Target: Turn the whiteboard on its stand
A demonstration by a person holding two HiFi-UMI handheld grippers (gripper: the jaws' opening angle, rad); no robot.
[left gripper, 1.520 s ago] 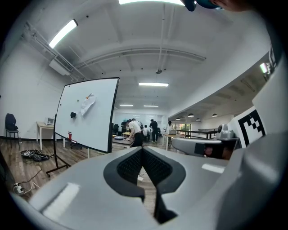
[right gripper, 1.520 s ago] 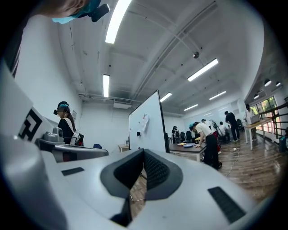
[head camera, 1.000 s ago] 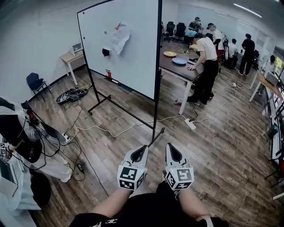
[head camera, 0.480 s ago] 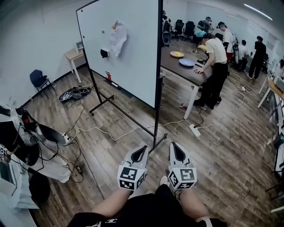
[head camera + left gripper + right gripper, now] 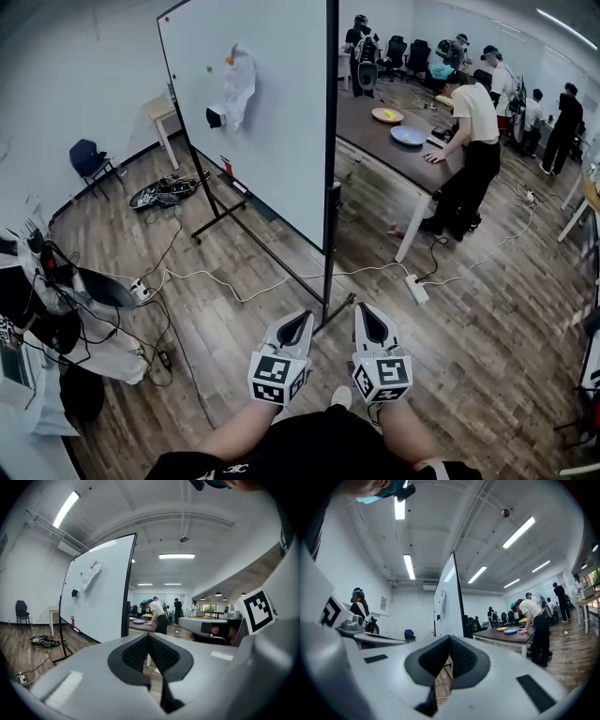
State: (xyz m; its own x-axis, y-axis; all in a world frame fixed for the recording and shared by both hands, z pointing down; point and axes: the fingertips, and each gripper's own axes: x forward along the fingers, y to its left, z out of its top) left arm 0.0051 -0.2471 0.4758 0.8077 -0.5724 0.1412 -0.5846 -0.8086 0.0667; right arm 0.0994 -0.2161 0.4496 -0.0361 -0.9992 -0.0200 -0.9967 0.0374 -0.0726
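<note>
The whiteboard (image 5: 272, 122) stands upright on its black stand (image 5: 329, 272), near edge toward the person, with bare wood floor (image 5: 487, 328) open to its right. Crumpled paper (image 5: 239, 82) clings to its white face. The left hand-held gripper (image 5: 302, 315) and right hand-held gripper (image 5: 362, 309), jaws together and empty, hover near the stand's foot, not touching it.

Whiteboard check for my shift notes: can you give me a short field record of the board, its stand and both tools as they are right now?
whiteboard: upright, ahead of both tools
stand: black, feet on the wood floor
on the board: crumpled white sheet, small black item
left tool: shut, empty, apart from the board
right tool: shut, empty, apart from the board
white cable: lies on the floor by the stand's feet
task: board not yet gripped
</note>
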